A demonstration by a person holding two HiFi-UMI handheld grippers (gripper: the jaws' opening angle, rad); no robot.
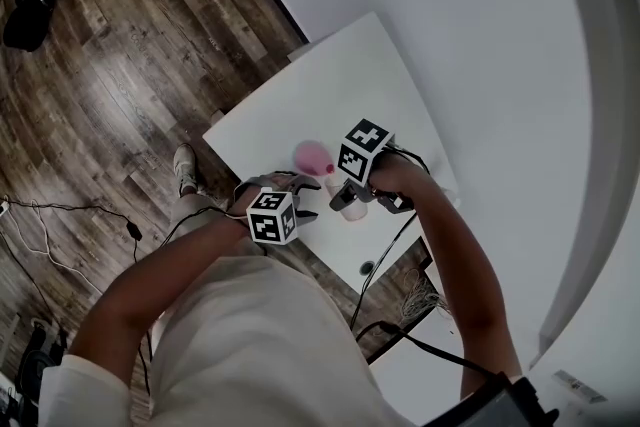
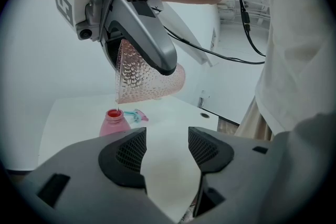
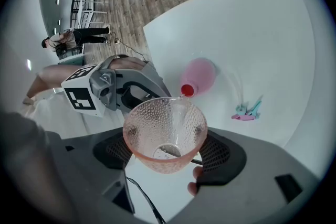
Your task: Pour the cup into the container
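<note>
Tipping nearly sideways in the right gripper point(image 3: 168, 153), jaws pinched on its base, the pink cup point(image 3: 165, 128) has its rim right over the mouth of the bottle point(image 3: 199, 77) standing on the table point(image 3: 273, 34), w/ a thin stream dropping in; left gripper point(image 2: 167, 147) spread & empty, near the bottle.

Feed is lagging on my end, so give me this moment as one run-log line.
step: pouring | right claw: shut on cup | cup: tipped, lip above open bottle mouth | left claw: open, empty
</note>
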